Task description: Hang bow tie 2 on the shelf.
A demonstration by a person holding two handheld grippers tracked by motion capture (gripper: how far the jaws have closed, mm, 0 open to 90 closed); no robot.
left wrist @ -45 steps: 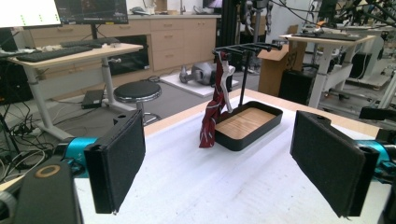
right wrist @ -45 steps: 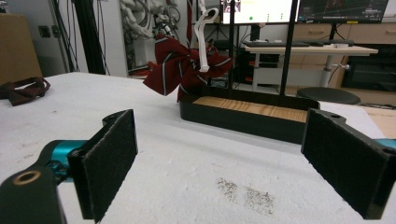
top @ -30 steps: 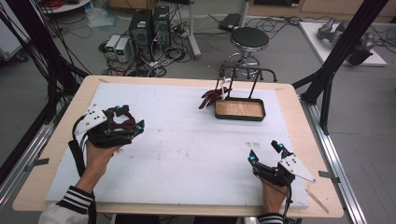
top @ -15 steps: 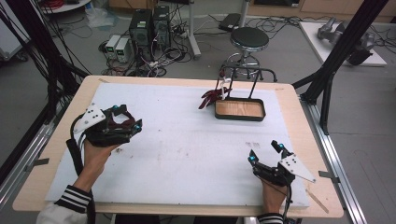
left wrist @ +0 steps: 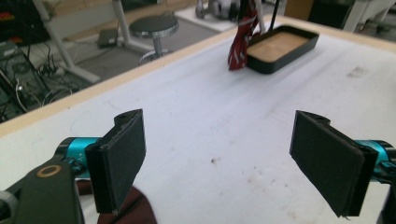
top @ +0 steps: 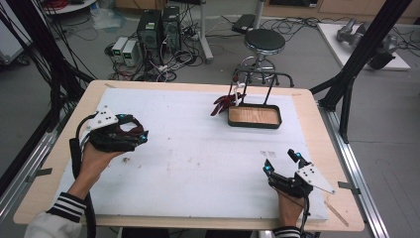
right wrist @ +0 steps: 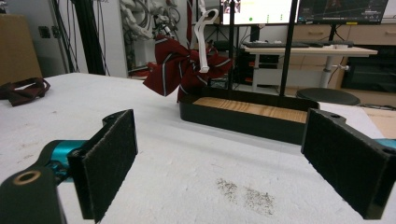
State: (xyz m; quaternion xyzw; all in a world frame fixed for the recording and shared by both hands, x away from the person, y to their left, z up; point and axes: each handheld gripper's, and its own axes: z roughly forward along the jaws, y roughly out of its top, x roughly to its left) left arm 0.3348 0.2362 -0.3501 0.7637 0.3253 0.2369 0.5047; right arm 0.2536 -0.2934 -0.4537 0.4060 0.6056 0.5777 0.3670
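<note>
A dark red striped bow tie (right wrist: 182,70) hangs from a white clip (right wrist: 203,37) on a black rack that rises from a black tray with a wooden floor (top: 254,117). A second dark red bow tie (top: 130,131) lies on the white mat at the left, under my left gripper (top: 142,137). In the left gripper view that gripper (left wrist: 219,163) is open, and the cloth (left wrist: 135,210) shows below its left jaw, not between the pads. My right gripper (top: 282,161) rests near the front right. It is open (right wrist: 229,163) and points at the tray (right wrist: 247,119), well short of it.
The white mat (top: 198,148) covers most of the wooden table (top: 307,99). A grey smudge (right wrist: 245,196) marks the mat in front of the right gripper. Beyond the far edge stand a stool (top: 265,42) and black frame posts (top: 356,64).
My left gripper has drifted very slightly over the bow tie on the mat. The right gripper has stayed where it was.
</note>
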